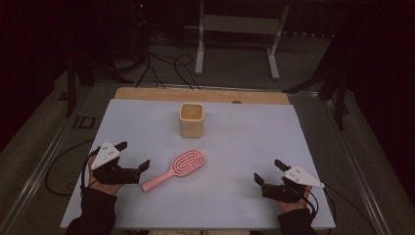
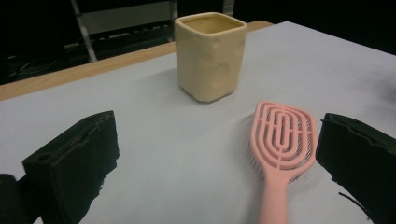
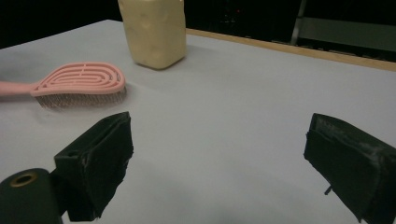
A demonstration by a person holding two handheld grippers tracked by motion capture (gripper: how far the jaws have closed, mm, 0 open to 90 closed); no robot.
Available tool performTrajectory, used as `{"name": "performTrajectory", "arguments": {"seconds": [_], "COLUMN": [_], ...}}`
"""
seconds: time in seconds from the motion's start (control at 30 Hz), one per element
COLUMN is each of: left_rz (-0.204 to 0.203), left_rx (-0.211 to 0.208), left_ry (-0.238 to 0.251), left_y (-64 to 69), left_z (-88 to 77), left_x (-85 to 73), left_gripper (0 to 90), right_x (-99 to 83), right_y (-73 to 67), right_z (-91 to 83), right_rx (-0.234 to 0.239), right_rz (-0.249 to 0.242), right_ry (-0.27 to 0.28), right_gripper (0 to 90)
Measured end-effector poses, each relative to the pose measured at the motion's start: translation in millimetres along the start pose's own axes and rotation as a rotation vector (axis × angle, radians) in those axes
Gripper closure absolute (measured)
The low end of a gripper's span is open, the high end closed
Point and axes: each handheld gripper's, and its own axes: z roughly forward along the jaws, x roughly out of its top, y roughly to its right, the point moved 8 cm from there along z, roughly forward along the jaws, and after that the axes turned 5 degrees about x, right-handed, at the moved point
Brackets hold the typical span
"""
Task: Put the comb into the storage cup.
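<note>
Pink hairbrush (image 1: 182, 167) lies flat on our white table (image 1: 244, 142), at six o'clock from the yellow cup (image 1: 192, 119), untouched, so with our left gripper (image 1: 133, 157) beside its handle and right gripper (image 1: 268, 173) well apart, both released, everything seems left.

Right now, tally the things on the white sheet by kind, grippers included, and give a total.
Pink hairbrush: 1
Cream square cup: 1
Hand-held grippers, left gripper and right gripper, both open and holding nothing: 2
Total: 4
</note>
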Motion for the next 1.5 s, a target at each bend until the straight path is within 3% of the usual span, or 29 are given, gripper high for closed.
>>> {"name": "performTrajectory", "arguments": {"seconds": [0.2, 0.37, 0.4, 0.53, 0.63, 0.73, 0.87, 1.2, 1.5], "left_rz": [0.04, 0.065, 0.083, 0.092, 0.097, 0.146, 0.169, 0.194, 0.21], "left_rx": [-0.03, -0.044, -0.042, -0.045, -0.051, -0.056, -0.073, -0.105, -0.119], "left_ry": [-0.08, -0.119, -0.15, -0.203, -0.212, -0.263, -0.295, -0.397, -0.439], "left_y": [8.1, 13.3, 15.0, 18.1, 19.2, 25.9, 32.0, 38.5, 42.6], "left_z": [11.2, 17.3, 20.3, 26.6, 27.8, 35.1, 40.9, 52.6, 58.8], "left_x": [1.9, 1.7, 0.7, -0.8, -0.8, -1.1, -1.4, -8.6, -13.7], "left_gripper": [0.1, 0.1, 0.1, 0.1, 0.1, 0.1, 0.1, 0.1, 0.1], "right_x": [-0.6, -0.6, -0.6, -1.0, -1.0, -1.1, -1.1, -1.3, -1.7], "right_y": [0.5, 0.2, -0.1, -0.2, -0.2, -0.4, -0.7, 0.1, 0.0], "right_z": [0.7, 1.1, 1.1, 1.2, 1.3, 1.5, 1.2, 0.9, 1.4], "right_rx": [0.004, 0.006, 0.006, 0.004, 0.004, 0.003, 0.001, 0.001, 0.001], "right_rz": [0.004, 0.006, 0.008, 0.006, 0.006, 0.01, 0.009, 0.009, 0.008], "right_ry": [-0.003, -0.004, -0.004, -0.007, -0.007, -0.008, -0.008, -0.01, -0.012], "right_gripper": [7.7, 7.7, 7.7, 7.7, 7.7, 7.7, 7.7, 7.7, 7.7]}}
